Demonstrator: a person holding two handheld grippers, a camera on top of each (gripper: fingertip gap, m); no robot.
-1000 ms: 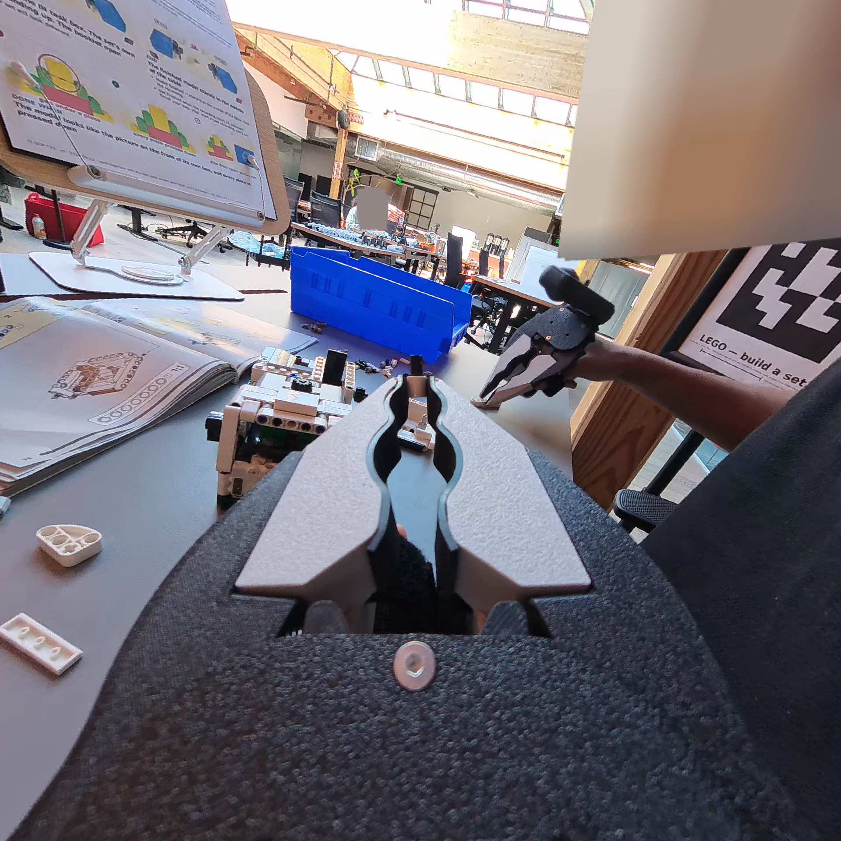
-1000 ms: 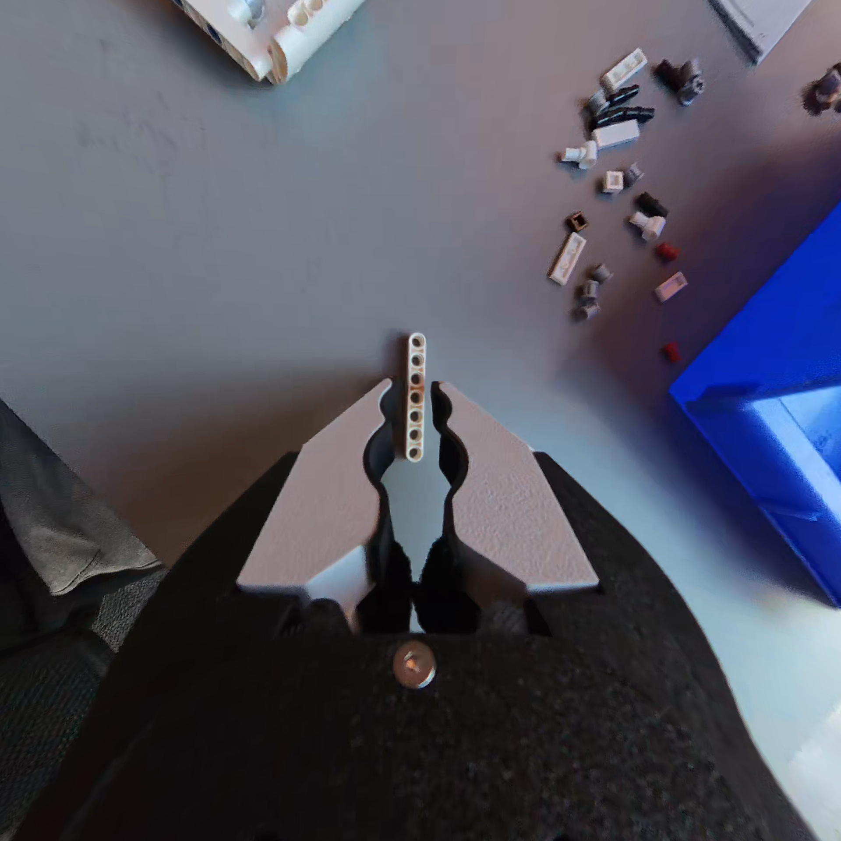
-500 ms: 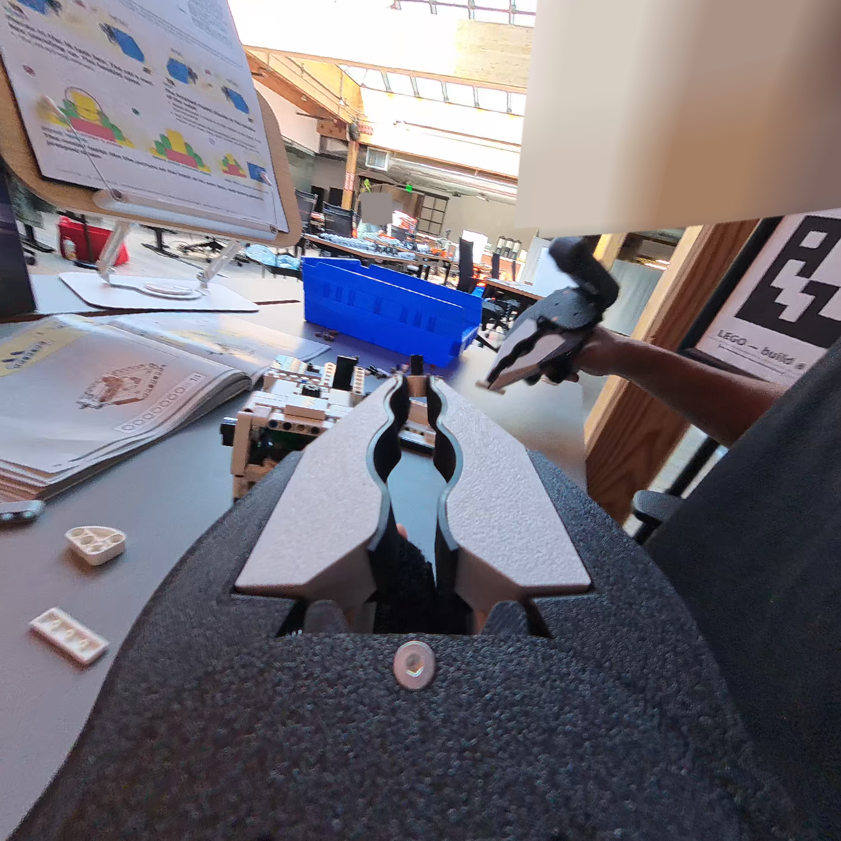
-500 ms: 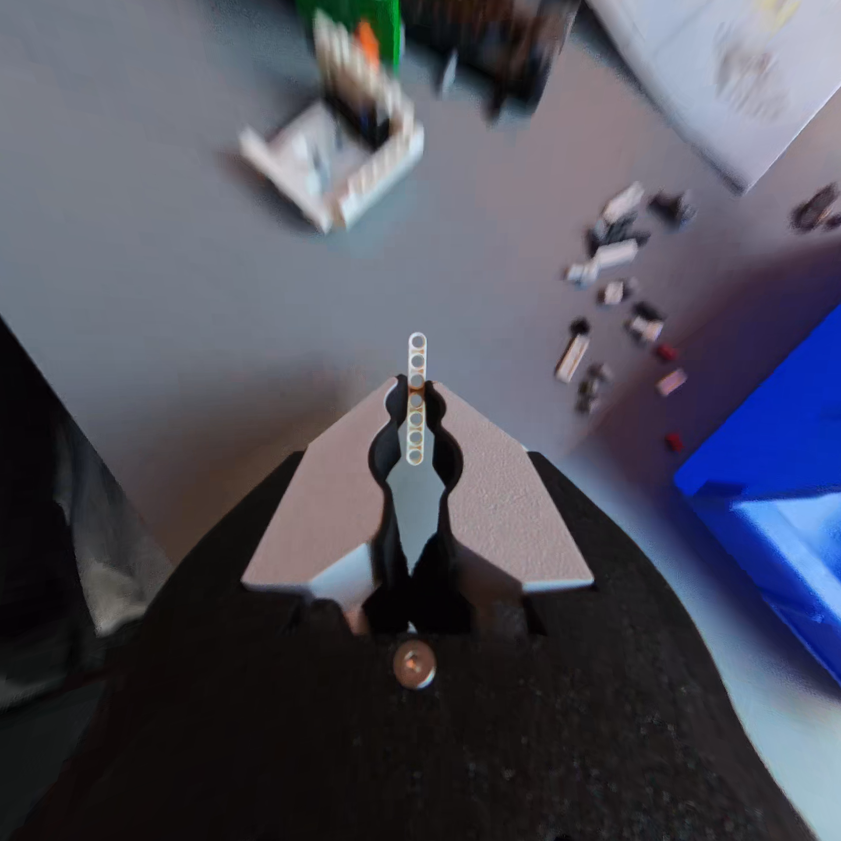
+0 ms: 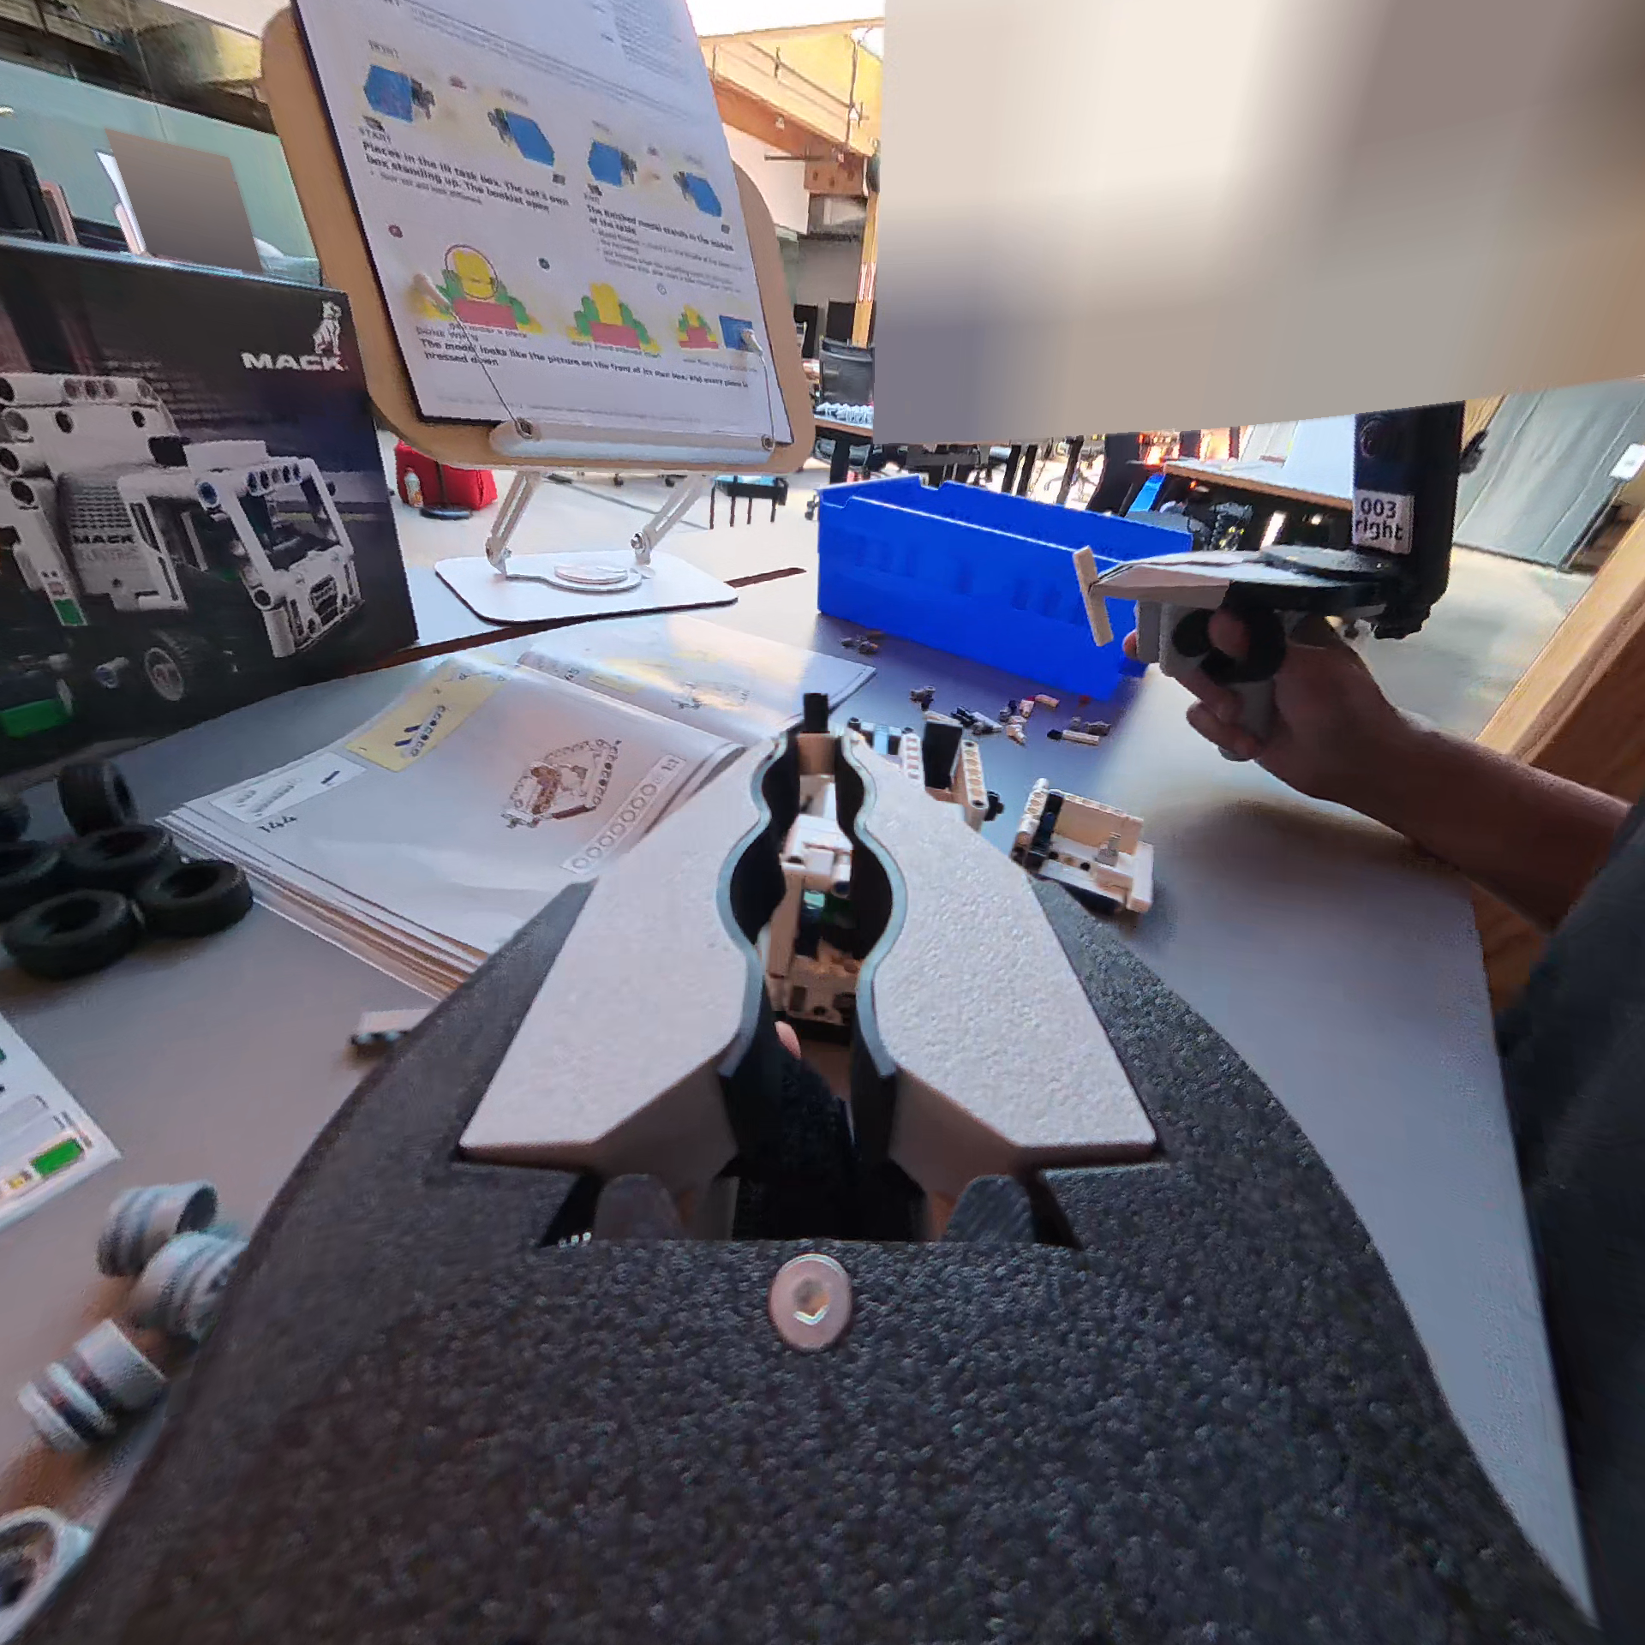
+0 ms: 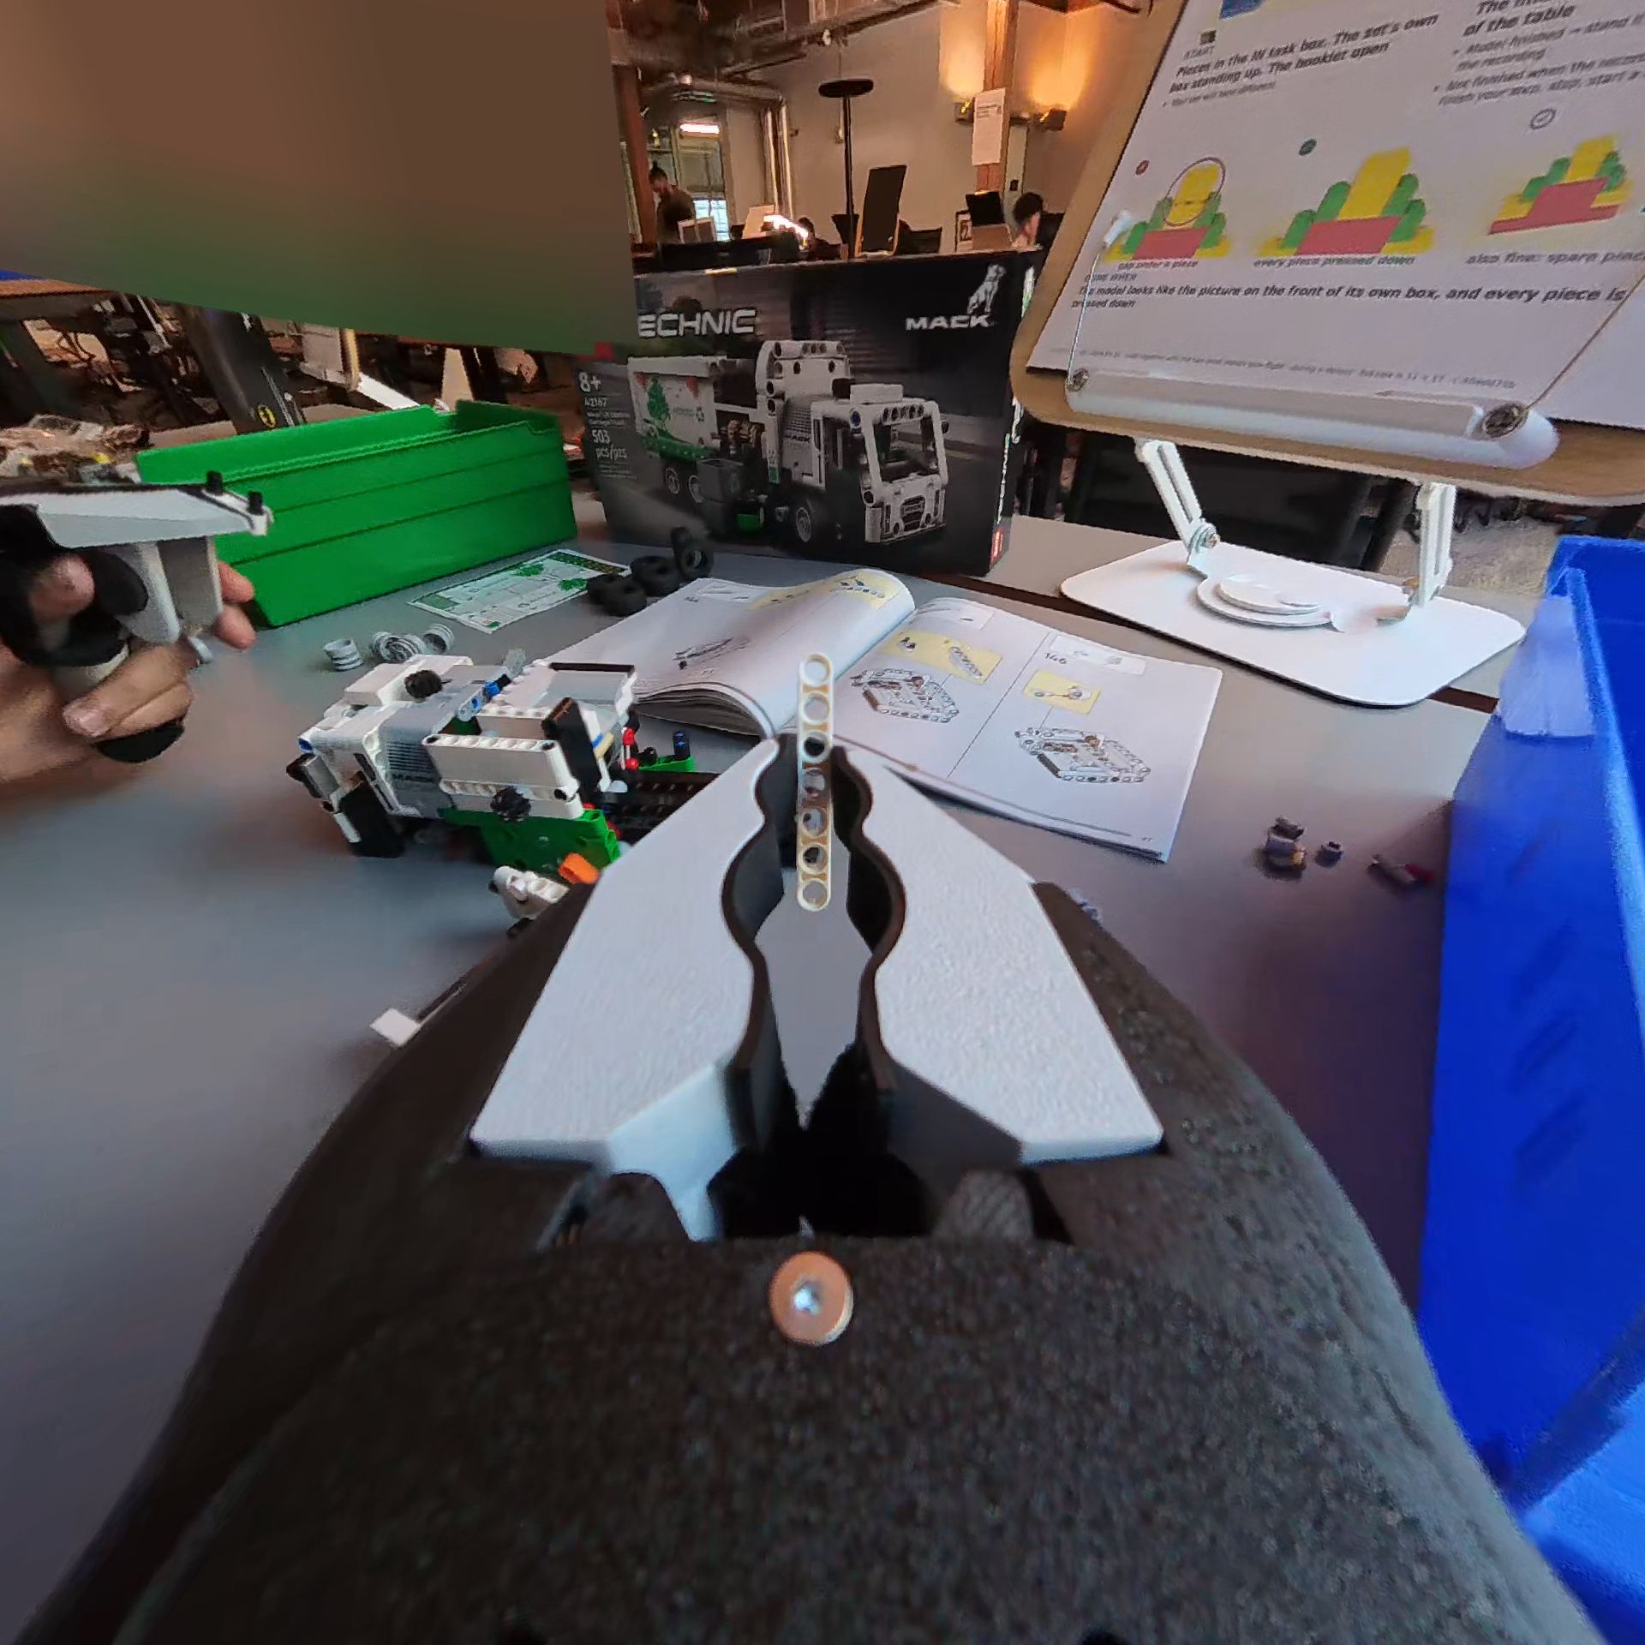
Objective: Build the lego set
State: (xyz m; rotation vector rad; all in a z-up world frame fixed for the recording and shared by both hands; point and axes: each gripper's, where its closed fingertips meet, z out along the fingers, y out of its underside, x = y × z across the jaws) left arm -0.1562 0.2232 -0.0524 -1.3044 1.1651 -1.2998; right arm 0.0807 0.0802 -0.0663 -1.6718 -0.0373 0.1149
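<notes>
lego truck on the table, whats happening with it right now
A person is building it with two handheld grippers. The right gripper is shut on a thin white beam with a row of holes, held up off the grey table. The left gripper is nearly closed and holds nothing, aimed at the half-built white and green truck model. The open instruction booklet lies just behind the model.

Lettering on box [image 6: 801, 427], sheet [image 5: 552, 205], booklet [image 6: 979, 712]
</notes>
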